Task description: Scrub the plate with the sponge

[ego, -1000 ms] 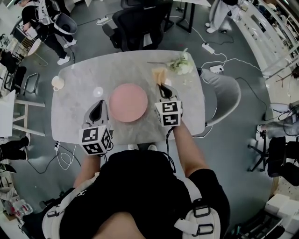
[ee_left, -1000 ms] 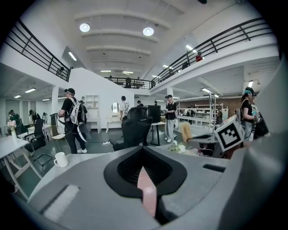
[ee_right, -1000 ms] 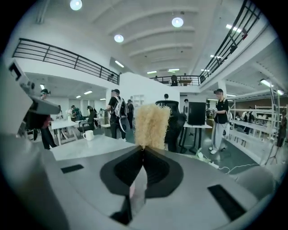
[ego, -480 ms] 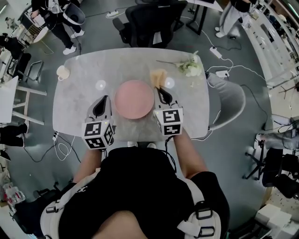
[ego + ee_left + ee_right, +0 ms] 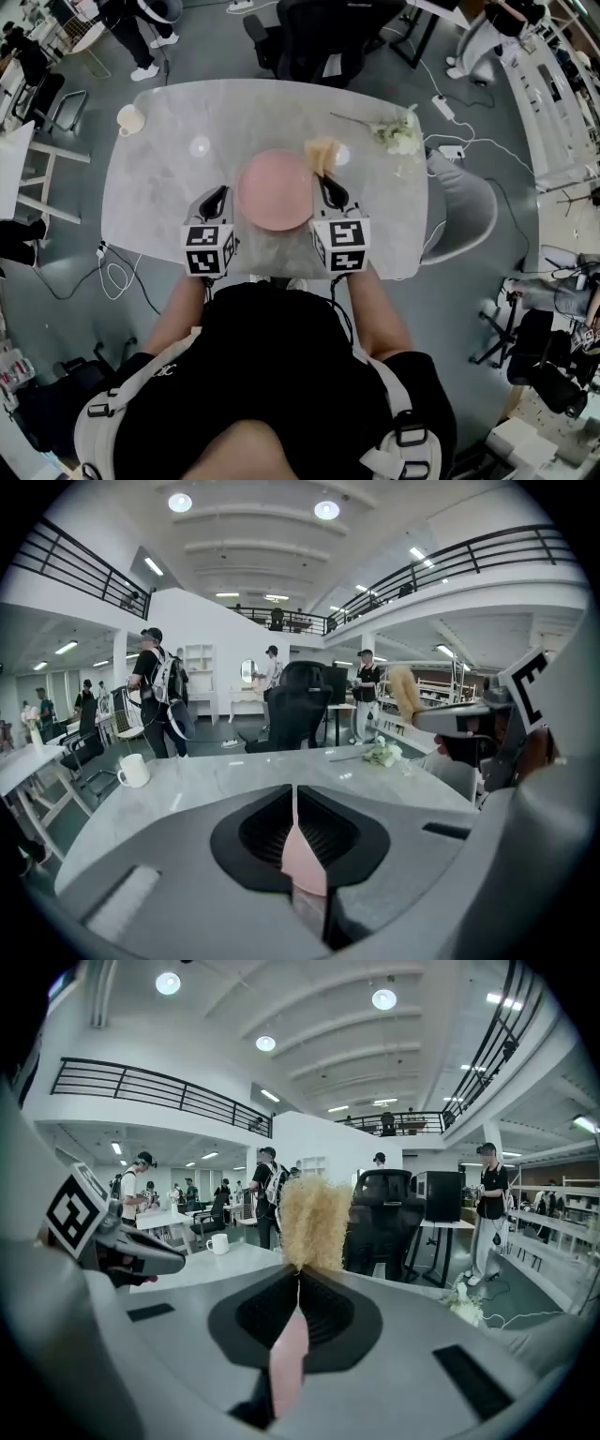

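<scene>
A round pink plate point(image 5: 274, 187) lies on the marble table point(image 5: 159, 197), between my two grippers. My right gripper point(image 5: 325, 180) is at the plate's right rim. It is shut on a shaggy tan sponge point(image 5: 321, 150), which stands up from its tips point(image 5: 299, 1272) in the right gripper view, sponge point(image 5: 313, 1222). My left gripper point(image 5: 218, 194) sits just left of the plate's rim, apart from it. Its jaws point(image 5: 296, 789) meet in a thin slit with nothing gripped. The left gripper view also shows the right gripper point(image 5: 466, 720) and its sponge point(image 5: 405, 692).
A white mug point(image 5: 129, 118) stands at the table's far left corner and a sprig of white flowers point(image 5: 398, 134) at the far right. A small clear dish point(image 5: 200, 146) lies left of the plate. A black chair point(image 5: 319, 42) stands beyond the table, a grey one point(image 5: 464, 211) to its right.
My left gripper has sunk toward the table beside the plate's left rim. The right gripper has carried the sponge leftward, closer to the plate's right rim.
</scene>
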{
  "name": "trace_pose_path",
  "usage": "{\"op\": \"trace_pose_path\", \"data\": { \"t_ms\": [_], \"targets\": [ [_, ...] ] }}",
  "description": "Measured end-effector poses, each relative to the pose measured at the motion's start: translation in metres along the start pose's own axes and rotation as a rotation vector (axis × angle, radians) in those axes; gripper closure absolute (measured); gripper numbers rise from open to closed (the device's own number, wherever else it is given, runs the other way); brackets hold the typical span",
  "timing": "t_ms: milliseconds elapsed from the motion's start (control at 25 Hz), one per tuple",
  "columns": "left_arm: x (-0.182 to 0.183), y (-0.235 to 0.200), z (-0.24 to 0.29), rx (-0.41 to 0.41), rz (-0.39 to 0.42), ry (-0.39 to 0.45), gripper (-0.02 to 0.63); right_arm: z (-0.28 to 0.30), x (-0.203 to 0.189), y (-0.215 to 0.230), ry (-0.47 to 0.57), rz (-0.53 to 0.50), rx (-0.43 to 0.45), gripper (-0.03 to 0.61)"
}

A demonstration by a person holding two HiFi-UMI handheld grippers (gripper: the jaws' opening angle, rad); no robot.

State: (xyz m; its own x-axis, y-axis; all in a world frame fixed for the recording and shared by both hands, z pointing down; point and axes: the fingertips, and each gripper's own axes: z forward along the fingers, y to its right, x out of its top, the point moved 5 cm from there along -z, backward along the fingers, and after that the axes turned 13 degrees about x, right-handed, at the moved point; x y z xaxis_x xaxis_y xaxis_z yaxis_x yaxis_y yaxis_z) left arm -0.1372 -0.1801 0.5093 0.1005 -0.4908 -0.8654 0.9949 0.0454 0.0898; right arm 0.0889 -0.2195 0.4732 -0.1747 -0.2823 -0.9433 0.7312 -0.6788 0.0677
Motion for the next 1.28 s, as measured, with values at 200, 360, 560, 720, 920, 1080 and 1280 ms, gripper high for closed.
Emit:
{"op": "trace_pose_path", "data": {
  "t_ms": [200, 360, 560, 720, 920, 1080, 1280],
  "targets": [
    [-0.035, -0.010, 0.042, -0.034, 0.003, -0.105, 0.564, 0.011, -0.001, -0.005, -0.029, 0.009, -0.005, 0.565],
    [-0.068, -0.018, 0.081, -0.072, -0.037, -0.201, 0.529, 0.017, -0.005, -0.007, -0.070, 0.013, -0.030, 0.563],
    [-0.105, -0.017, 0.115, -0.125, -0.091, -0.333, 0.522, 0.013, -0.014, -0.002, -0.113, 0.040, -0.089, 0.563],
    [-0.127, -0.014, 0.138, -0.141, -0.106, -0.425, 0.522, 0.008, -0.021, 0.002, -0.135, 0.056, -0.131, 0.563],
    [-0.148, -0.013, 0.151, -0.140, -0.148, -0.512, 0.522, -0.005, -0.028, 0.002, -0.162, 0.075, -0.179, 0.563],
    [-0.160, -0.005, 0.158, -0.180, -0.204, -0.602, 0.523, -0.013, -0.033, 0.004, -0.178, 0.088, -0.210, 0.563],
    [-0.170, 0.000, 0.161, -0.185, -0.330, -0.669, 0.550, -0.022, -0.036, 0.004, -0.173, 0.096, -0.228, 0.563]
  ]
}}
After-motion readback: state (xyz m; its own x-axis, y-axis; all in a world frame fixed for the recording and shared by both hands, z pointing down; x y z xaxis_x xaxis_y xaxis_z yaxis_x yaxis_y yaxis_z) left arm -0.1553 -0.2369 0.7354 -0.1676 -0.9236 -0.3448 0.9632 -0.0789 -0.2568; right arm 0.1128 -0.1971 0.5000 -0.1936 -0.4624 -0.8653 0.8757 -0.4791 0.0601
